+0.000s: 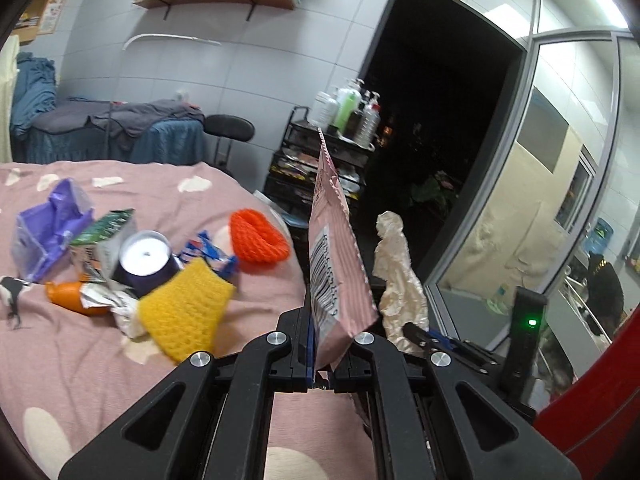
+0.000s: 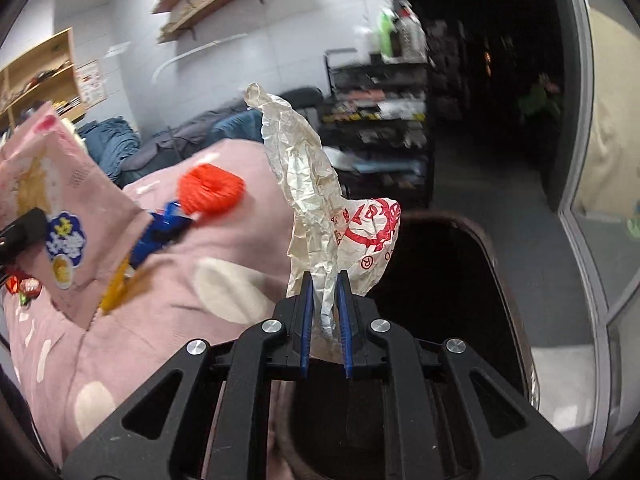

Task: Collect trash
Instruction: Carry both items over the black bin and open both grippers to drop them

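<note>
The left claw [image 1: 322, 354] is clenched on a pink packet [image 1: 336, 264], held upright beyond the bed [image 1: 80, 360] edge. The right claw [image 2: 325, 320] grasps a crumpled wrapper [image 2: 316, 184] above a dark bin [image 2: 448, 280]. More trash [image 1: 132, 268] lies on the bed.

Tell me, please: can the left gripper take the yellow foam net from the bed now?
Probably not yet. The left gripper is shut on a pink packet, so its jaws are occupied, though the yellow foam net lies uncovered on top.
</note>
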`<state>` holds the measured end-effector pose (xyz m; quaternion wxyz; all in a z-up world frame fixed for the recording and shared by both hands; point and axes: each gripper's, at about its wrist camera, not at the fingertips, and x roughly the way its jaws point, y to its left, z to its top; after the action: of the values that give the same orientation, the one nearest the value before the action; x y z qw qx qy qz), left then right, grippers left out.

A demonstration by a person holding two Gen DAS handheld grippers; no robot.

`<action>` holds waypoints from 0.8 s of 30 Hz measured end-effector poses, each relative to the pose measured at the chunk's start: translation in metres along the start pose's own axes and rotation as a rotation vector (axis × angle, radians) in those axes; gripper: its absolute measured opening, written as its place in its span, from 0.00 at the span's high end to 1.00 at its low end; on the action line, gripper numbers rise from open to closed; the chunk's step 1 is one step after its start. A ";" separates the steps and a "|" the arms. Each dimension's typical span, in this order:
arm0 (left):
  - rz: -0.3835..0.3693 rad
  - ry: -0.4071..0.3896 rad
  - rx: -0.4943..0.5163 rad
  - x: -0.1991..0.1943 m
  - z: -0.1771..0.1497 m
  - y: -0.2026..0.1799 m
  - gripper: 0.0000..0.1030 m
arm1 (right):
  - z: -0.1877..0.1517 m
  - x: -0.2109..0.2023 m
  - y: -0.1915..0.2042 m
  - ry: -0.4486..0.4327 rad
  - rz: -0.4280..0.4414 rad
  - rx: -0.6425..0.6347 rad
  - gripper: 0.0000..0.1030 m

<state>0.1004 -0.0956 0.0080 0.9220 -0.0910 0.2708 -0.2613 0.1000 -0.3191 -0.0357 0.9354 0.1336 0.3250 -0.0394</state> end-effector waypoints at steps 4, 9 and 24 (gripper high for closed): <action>-0.021 0.044 0.021 0.018 -0.006 -0.011 0.95 | -0.014 0.023 -0.025 0.081 -0.050 0.072 0.87; -0.040 0.096 0.037 0.037 -0.013 -0.021 0.95 | -0.027 0.039 -0.040 0.125 -0.082 0.117 0.42; -0.070 0.203 0.123 0.073 -0.025 -0.056 0.95 | -0.017 -0.003 -0.070 -0.036 -0.234 0.178 0.24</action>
<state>0.1148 -0.1828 -0.0281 0.8839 -0.0167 0.3429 -0.3175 0.0761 -0.3821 -0.0629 0.9145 0.1766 0.3168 -0.1795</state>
